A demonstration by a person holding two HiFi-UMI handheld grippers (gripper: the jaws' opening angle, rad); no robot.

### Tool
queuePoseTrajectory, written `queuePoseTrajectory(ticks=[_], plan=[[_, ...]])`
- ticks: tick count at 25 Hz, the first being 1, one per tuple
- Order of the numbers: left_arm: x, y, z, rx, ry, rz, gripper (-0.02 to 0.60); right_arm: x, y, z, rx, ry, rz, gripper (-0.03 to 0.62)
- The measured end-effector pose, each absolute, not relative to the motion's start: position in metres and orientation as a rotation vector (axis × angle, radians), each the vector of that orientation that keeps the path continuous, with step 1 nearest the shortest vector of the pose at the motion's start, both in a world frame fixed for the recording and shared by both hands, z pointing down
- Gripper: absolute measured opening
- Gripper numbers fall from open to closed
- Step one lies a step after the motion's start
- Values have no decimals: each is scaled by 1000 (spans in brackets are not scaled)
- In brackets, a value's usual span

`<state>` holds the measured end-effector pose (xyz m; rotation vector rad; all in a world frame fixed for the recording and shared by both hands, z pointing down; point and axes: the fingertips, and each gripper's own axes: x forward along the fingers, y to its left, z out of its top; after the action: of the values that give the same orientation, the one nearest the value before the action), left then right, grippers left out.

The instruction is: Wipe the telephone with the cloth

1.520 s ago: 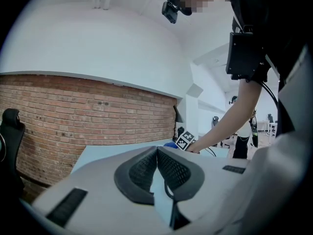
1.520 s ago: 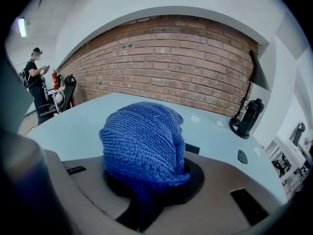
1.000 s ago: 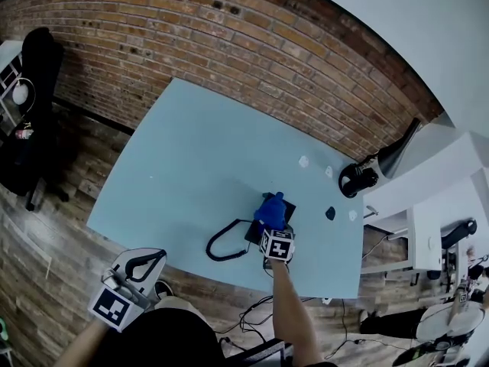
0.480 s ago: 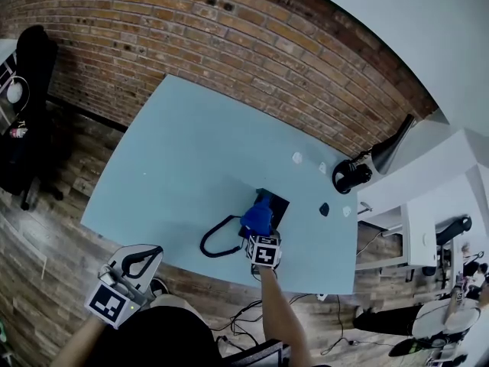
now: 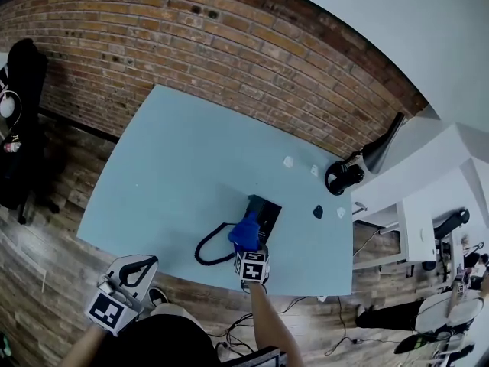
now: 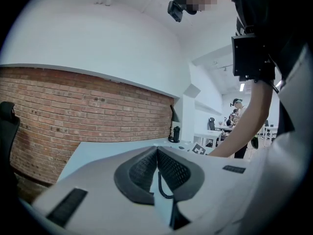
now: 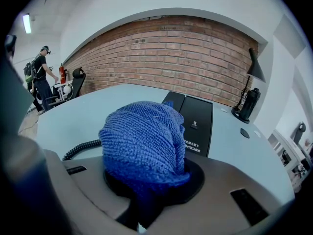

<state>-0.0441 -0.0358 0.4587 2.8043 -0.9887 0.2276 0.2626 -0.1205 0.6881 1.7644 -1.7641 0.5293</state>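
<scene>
The telephone (image 5: 264, 211) is black, flat and shaped like a long box. It lies flat on the pale blue table (image 5: 176, 167), near the near edge and a bit to the right. Its long side runs from near to far, and there is small white print on its top. A curly black cord (image 5: 205, 249) comes out of its near end and makes a loop on the table to the left. The cloth (image 7: 144, 138) is bright blue and knitted. It is bunched up into a round ball and squeezed in the jaws of the right gripper (image 7: 146, 187). It sits over the near end of the telephone, but whether it touches can't be seen.
</scene>
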Motion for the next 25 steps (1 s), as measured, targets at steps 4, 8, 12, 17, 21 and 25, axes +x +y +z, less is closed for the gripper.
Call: queuePoseTrajectory(ticks=[4,8,12,17,21,25], plan=[[-41,-35,459,2803,-976,225,21,260,-112,691,1769,-1754,531,98],[-38,-36,458,2781,-972,212,21,257,-108,694,1737,-1785,611,100],[-36,-39,458,2768,-968,197,21,255,-107,687,1599,-1882,784,101],[-31,-39,455,2747,-959,181,21,263,-131,648,1423,-1958,675,102],[-30,-39,454,2743,-961,178,21,273,-169,602,1449,-1998,534,103],[-27,-36,458,2744,-952,193,21,294,-208,560,1585,-1984,381,103]])
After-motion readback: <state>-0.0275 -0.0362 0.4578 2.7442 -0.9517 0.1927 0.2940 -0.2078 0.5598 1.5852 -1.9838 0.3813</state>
